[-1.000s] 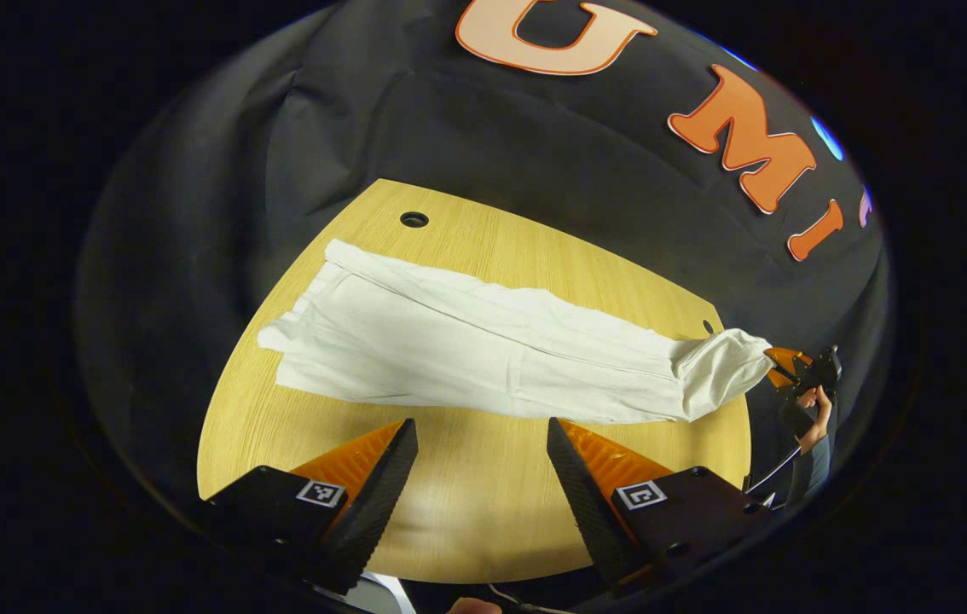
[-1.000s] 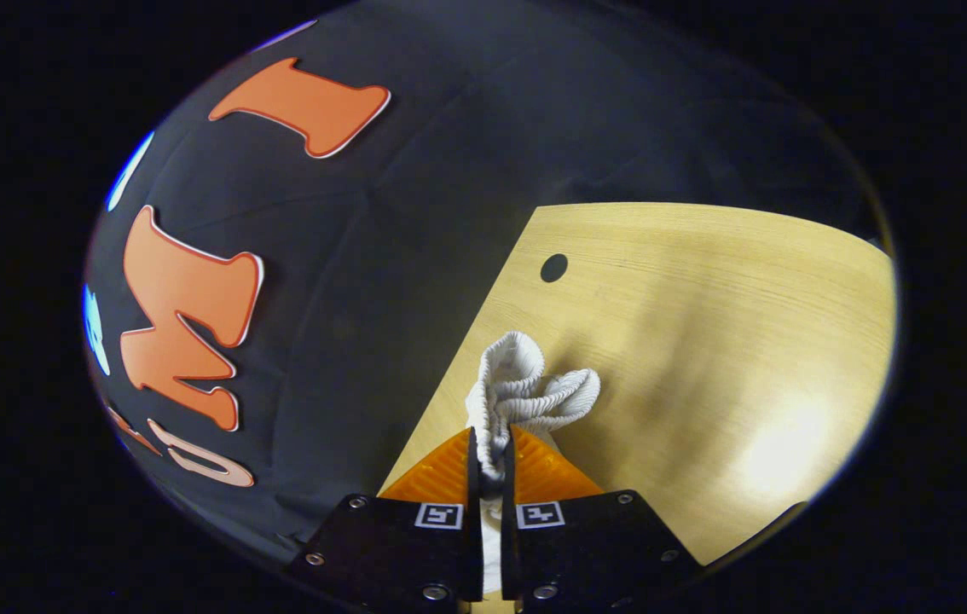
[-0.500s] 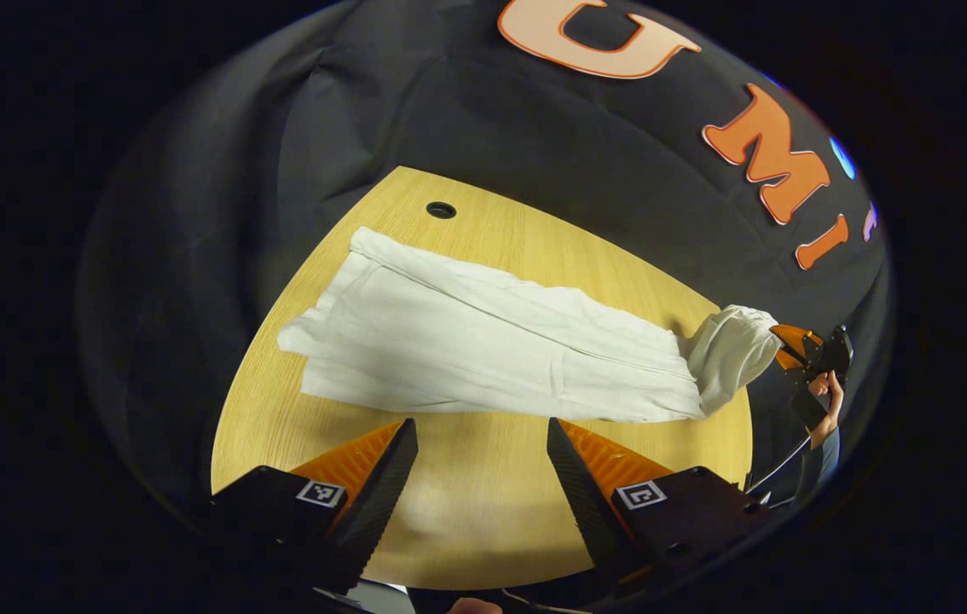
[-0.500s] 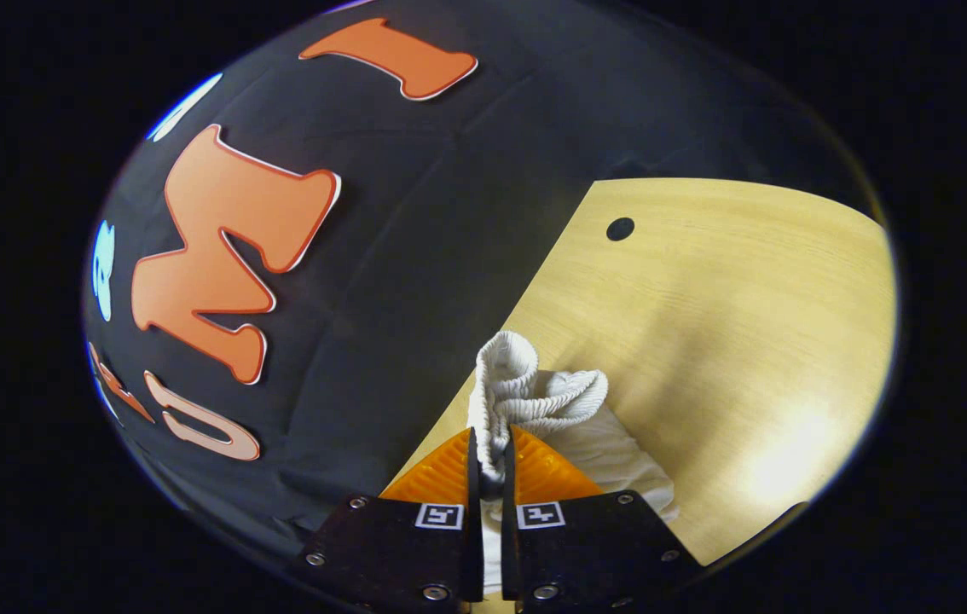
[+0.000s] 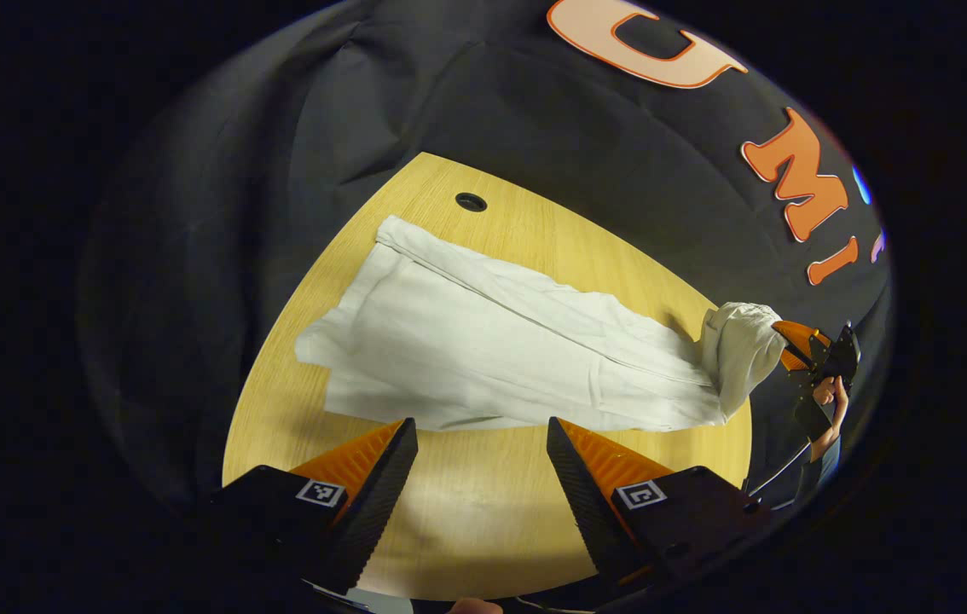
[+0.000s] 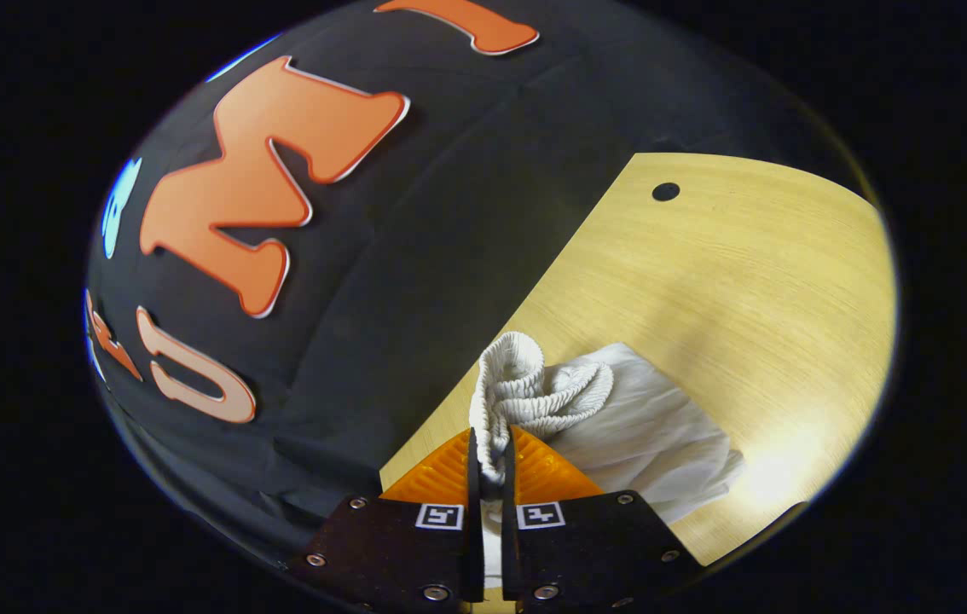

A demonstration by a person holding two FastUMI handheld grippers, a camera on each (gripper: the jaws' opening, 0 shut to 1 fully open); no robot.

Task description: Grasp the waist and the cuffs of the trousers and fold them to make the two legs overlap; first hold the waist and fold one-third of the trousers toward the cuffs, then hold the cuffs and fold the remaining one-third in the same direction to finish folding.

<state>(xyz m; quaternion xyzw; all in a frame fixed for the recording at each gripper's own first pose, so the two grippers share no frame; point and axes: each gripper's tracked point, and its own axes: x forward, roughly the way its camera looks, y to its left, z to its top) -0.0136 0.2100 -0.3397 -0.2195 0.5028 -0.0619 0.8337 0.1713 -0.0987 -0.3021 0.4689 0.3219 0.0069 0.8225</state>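
White trousers (image 5: 500,350) lie lengthwise on the wooden table (image 5: 483,520), legs overlapped, cuffs at the left end (image 5: 338,341). Their ribbed waistband (image 6: 526,392) is bunched and raised at the right end (image 5: 744,345). My right gripper (image 6: 489,439) is shut on that waistband; in the left gripper view the right gripper (image 5: 795,350) hangs at the table's right end, held by a hand (image 5: 829,396). My left gripper (image 5: 479,435) is open above the bare table, just short of the trousers' near edge, with nothing between its fingers.
A round cable hole (image 5: 471,202) sits near the far edge by the cuffs. Another hole (image 6: 665,191) lies in the tabletop (image 6: 748,281) ahead of the right gripper. Black cloth surrounds the table.
The right gripper has lifted the waistband and turned, so more trouser fabric shows beneath it. The left gripper has drifted closer to the trousers' near edge, staying open.
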